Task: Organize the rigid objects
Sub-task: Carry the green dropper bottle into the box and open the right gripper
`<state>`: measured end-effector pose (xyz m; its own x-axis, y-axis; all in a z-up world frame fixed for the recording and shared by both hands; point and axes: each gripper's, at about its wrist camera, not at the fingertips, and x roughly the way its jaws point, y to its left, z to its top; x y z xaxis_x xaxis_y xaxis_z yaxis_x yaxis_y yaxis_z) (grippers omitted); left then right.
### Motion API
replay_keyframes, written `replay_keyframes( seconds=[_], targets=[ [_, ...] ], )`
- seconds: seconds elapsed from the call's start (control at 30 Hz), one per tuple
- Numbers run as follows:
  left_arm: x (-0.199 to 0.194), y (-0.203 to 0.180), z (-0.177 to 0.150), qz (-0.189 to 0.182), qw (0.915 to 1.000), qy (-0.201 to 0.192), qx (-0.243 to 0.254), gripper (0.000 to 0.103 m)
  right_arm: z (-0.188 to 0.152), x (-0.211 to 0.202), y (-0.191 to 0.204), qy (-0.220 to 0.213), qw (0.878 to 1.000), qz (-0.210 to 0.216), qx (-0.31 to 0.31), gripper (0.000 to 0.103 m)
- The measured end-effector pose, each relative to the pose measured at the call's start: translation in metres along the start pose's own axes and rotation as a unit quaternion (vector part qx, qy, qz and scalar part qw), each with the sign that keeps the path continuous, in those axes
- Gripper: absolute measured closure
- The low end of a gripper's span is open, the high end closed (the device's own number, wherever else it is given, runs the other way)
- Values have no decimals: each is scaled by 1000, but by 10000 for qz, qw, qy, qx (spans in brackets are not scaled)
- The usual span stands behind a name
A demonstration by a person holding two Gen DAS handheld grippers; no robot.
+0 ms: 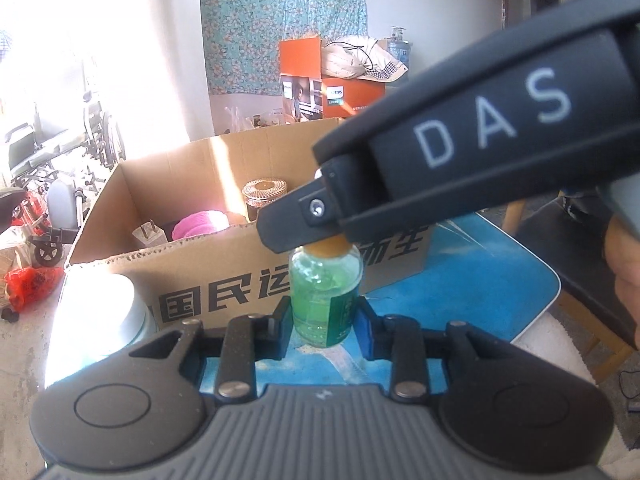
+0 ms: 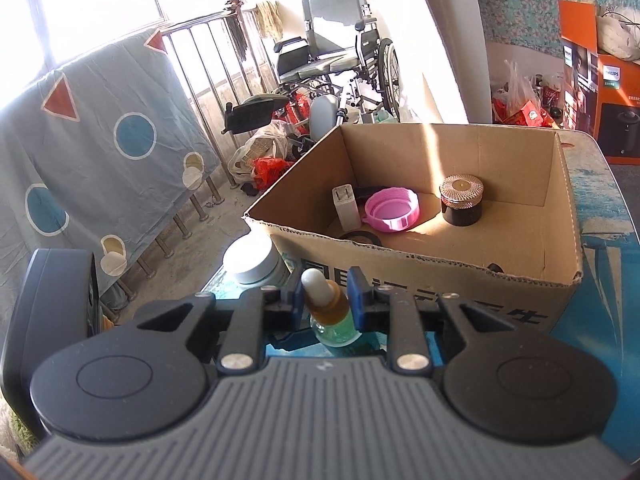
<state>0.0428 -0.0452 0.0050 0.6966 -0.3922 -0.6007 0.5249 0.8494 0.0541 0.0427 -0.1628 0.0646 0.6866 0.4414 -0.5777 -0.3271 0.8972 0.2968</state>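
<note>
A small green dropper bottle (image 1: 325, 296) with an amber collar and white bulb stands upright on the blue table, in front of a cardboard box (image 1: 224, 268). My left gripper (image 1: 325, 320) has its pads on both sides of the bottle's body. My right gripper (image 2: 326, 300) comes from above; its pads flank the bottle's dropper neck (image 2: 328, 308) closely, and its body (image 1: 480, 152) crosses the left wrist view. The box (image 2: 420, 264) holds a white charger plug (image 2: 346, 208), a pink cap (image 2: 394, 210) and a dark jar with a gold lid (image 2: 461, 199).
A white round tub (image 2: 256, 262) sits on the table left of the box; it also shows in the left wrist view (image 1: 108, 312). A wheelchair (image 2: 340, 60), bags and a railing draped with a blanket (image 2: 92, 136) stand beyond the table. An orange carton (image 2: 604, 92) is at the far right.
</note>
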Motion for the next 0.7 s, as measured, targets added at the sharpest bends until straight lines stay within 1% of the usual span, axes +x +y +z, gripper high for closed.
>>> replay_keyframes(
  seconds=[0.17,0.3,0.4,0.53,0.6,0.67,0.7],
  targets=[
    [-12,6,21,116,9998,-189,-20,70,16,-15,12,-276,9993,104,-249,82],
    [-18,13,47,282,9989,-369,43,70,42,-29,18,-557,9969,263,-482,82],
    [-13,20,69,283,9988,-408,-53,70,67,-35,17,-698,9949,353,-638,82],
    [4,31,96,208,9990,-331,-223,70,97,-29,4,-701,9944,409,-676,82],
    [20,33,108,152,9991,-251,-304,70,116,-21,-10,-626,9952,418,-625,82],
    [40,35,118,61,9991,-137,-398,70,127,-13,-24,-534,9962,399,-570,82],
    [50,35,121,19,9990,-76,-433,70,135,-5,-37,-446,9970,397,-489,82]
  ],
)
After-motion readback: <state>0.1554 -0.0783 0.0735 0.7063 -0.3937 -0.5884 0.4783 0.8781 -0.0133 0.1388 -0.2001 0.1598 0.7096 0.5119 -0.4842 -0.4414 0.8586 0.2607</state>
